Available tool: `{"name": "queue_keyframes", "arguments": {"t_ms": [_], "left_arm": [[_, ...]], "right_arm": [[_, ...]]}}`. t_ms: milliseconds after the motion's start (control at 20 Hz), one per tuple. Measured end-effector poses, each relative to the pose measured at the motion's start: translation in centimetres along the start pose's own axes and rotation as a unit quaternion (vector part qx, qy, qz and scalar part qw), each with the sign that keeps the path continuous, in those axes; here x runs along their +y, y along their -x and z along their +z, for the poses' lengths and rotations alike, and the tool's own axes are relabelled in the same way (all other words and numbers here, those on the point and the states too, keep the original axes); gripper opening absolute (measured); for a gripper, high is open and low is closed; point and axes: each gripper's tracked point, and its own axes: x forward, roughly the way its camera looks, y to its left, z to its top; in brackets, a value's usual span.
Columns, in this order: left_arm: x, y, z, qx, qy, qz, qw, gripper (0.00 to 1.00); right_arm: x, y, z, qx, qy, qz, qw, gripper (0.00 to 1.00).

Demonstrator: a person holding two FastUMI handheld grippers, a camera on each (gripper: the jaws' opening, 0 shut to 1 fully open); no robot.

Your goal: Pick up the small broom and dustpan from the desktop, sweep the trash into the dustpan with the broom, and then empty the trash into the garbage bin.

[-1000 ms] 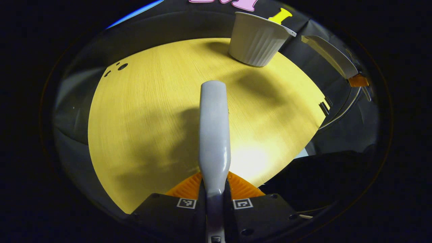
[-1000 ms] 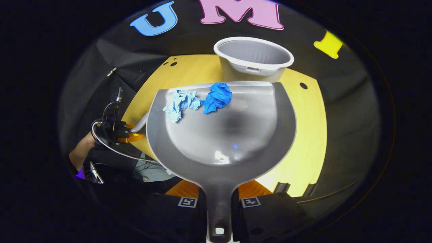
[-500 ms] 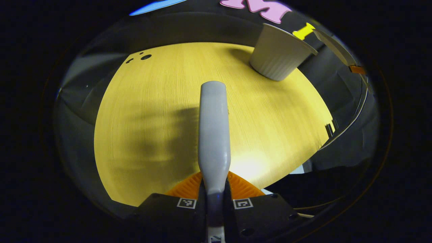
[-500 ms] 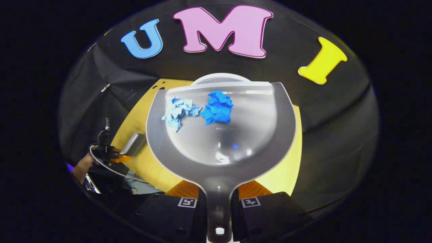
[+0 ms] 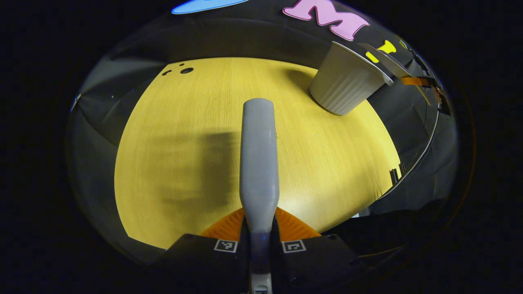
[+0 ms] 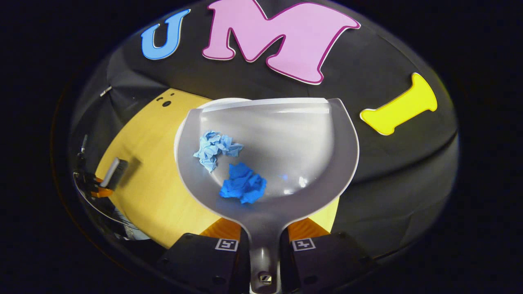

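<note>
Broom handle point(image 5: 259, 155) sits clamped between the left gripper's point(image 5: 260, 228) fingers, held above the yellow table point(image 5: 175, 143), with the white bin point(image 5: 345, 83) standing at the far right edge. Across the table, the right gripper point(image 6: 264, 241) is clenched on the dustpan point(image 6: 310, 163) handle, the pan raised over the bin with a pale paper wad point(image 6: 214, 148) and a darker blue wad point(image 6: 243, 188) inside.
</note>
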Motion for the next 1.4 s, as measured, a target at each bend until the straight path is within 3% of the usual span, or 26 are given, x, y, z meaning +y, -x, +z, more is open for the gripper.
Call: {"name": "queue_keyframes", "arguments": {"t_ms": [250,600,800,1000,1150,1300,1400], "left_arm": [[0.9,0.6,0.9,-0.006,-0.008,0.012,1.000,0.25],[1.0,0.8,1.3,-0.014,-0.011,0.006,1.000,0.26],[0.5,0.7,1.3,-0.015,-0.020,-0.005,1.000,0.25],[0.5,0.7,1.1,-0.016,-0.021,-0.006,1.000,0.22],[0.5,0.8,0.9,-0.018,-0.017,-0.006,1.000,0.25],[0.5,0.9,0.3,-0.020,-0.011,-0.007,1.000,0.29],[0.3,1.0,-0.5,-0.019,-0.006,-0.008,1.000,0.25]], "right_arm": [[-0.8,0.2,0.3,-0.016,0.066,-0.076,0.995,0.33],[-2.6,0.1,0.5,-0.032,0.161,-0.187,0.969,0.32],[-3.0,0.8,1.2,-0.041,0.240,-0.257,0.935,0.33],[-3.8,1.8,1.5,-0.045,0.308,-0.312,0.897,0.32],[-4.9,3.7,1.6,-0.052,0.351,-0.344,0.870,0.32],[-4.7,6.0,1.9,-0.063,0.402,-0.384,0.829,0.32],[-4.5,7.1,2.5,-0.071,0.431,-0.401,0.805,0.32]]}}
